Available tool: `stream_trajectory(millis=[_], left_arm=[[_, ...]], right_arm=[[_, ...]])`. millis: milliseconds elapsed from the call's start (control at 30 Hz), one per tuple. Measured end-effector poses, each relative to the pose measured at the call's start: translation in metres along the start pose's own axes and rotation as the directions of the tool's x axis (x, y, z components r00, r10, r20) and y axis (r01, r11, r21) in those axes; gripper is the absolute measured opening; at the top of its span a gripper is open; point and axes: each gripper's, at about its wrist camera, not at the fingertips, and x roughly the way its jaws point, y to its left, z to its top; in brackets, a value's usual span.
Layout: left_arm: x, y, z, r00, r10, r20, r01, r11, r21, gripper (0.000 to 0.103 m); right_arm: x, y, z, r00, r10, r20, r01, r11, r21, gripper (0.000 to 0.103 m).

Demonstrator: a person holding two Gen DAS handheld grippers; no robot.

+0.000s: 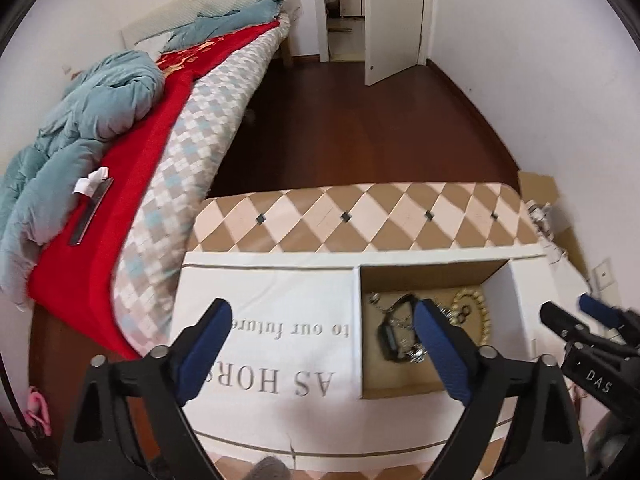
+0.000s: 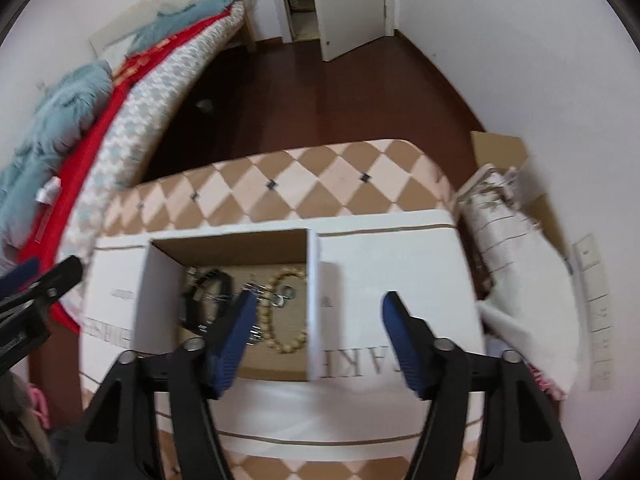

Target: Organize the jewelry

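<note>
Both sets of jaws are standing spread wide and holding nothing: the left gripper (image 1: 322, 344) is hovering over the printed white lid of the box (image 1: 280, 304), its right finger overlapping the near-left part of the open compartment (image 2: 228, 246), while the right gripper (image 2: 318, 340) is hanging over the compartment's right wall and the white panel beyond it. Inside that one brown-lined compartment three kinds of jewelry are lying together: one black wristwatch (image 1: 390, 334) toward the left, one loop of pale gold beads (image 2: 286, 312) toward the right, and a tangle of silvery chain (image 2: 256, 292) between them, its pieces too blurred to count. The box is sitting on a diamond-patterned worktop (image 1: 360, 216), whose far strip beyond the box is lying bare up to its rounded edge. Left of the box a bed (image 1: 132, 168) is crowding close; right of it a cardboard carton (image 2: 500, 152) is standing against the wall.
</note>
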Motion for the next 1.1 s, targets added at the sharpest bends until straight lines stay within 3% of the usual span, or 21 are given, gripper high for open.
stream_trajectory(millis=[167, 233, 433, 800, 1100], left_arm=[[0.004, 0.005, -0.016, 0.999, 0.026, -0.019, -0.027, 0.999, -0.018, 0.095], [0.005, 0.006, -0.02, 0.999, 0.03, -0.028, -0.031, 0.999, -0.023, 0.103], [0.001, 0.005, -0.032, 0.998, 0.068, -0.007, -0.068, 0.998, -0.013, 0.103], [-0.027, 0.0, -0.048, 0.999, 0.035, 0.01, -0.035, 0.999, -0.025, 0.103], [-0.093, -0.006, -0.067, 0.997, -0.002, 0.078, 0.003, 1.0, -0.003, 0.103]], right_arm=[[0.002, 0.006, -0.009, 0.999, -0.052, -0.007, 0.051, 0.998, -0.042, 0.071], [0.005, 0.01, -0.013, 0.998, -0.057, -0.021, 0.056, 0.997, -0.056, 0.083], [0.004, 0.018, -0.022, 0.996, -0.089, -0.033, 0.086, 0.994, -0.072, 0.103], [-0.026, 0.01, -0.04, 0.993, -0.119, -0.001, 0.119, 0.992, -0.038, 0.103], [-0.093, 0.004, -0.061, 0.989, -0.12, 0.09, 0.123, 0.992, -0.026, 0.103]])
